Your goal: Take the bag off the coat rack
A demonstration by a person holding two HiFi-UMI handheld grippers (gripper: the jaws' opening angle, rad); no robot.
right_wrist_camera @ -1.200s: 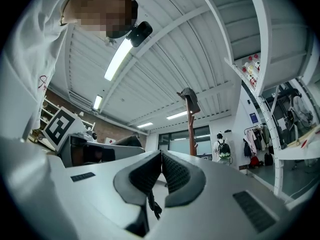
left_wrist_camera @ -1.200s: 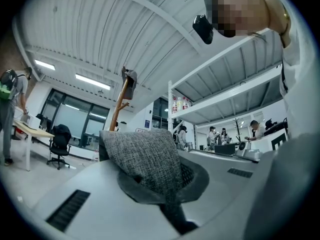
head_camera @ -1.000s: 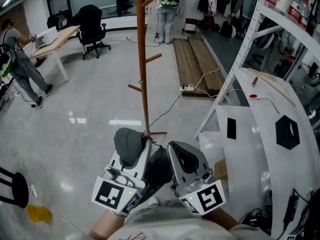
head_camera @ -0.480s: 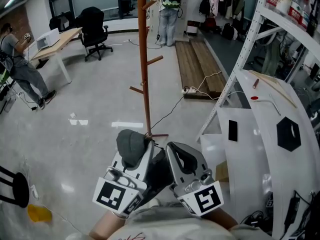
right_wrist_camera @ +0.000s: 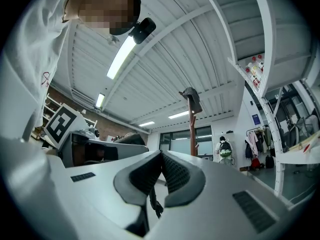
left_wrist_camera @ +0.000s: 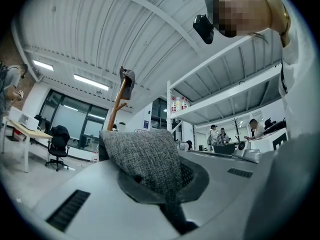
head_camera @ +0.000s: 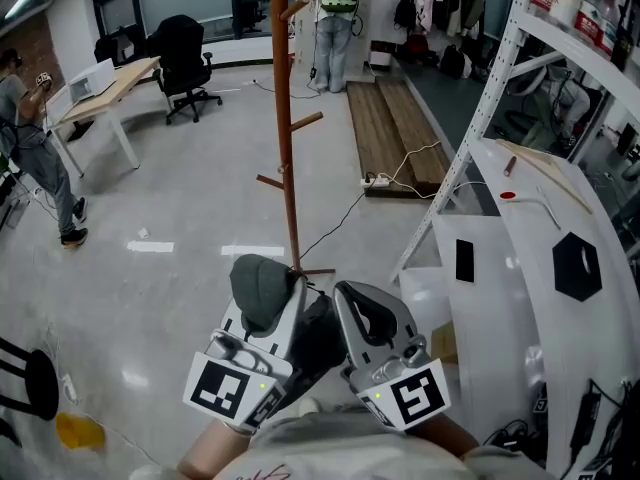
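The left gripper's (left_wrist_camera: 169, 196) jaws are pressed tight on a fold of grey woven fabric (left_wrist_camera: 142, 156), which bulges up over their tips; I cannot tell whether this cloth is itself a bag. The right gripper's (right_wrist_camera: 161, 171) jaws meet pad to pad with nothing between them. Both grippers sit side by side close to the person's body, above the pale floor (head_camera: 170, 268). Ahead stands the brown coat rack (head_camera: 288, 168). What looks like a small grey bag (right_wrist_camera: 191, 98) hangs at its top, well apart from both grippers. White shelving (head_camera: 500, 58) rises at the right.

coat rack (head_camera: 286, 128) on glossy floor (head_camera: 180, 218)
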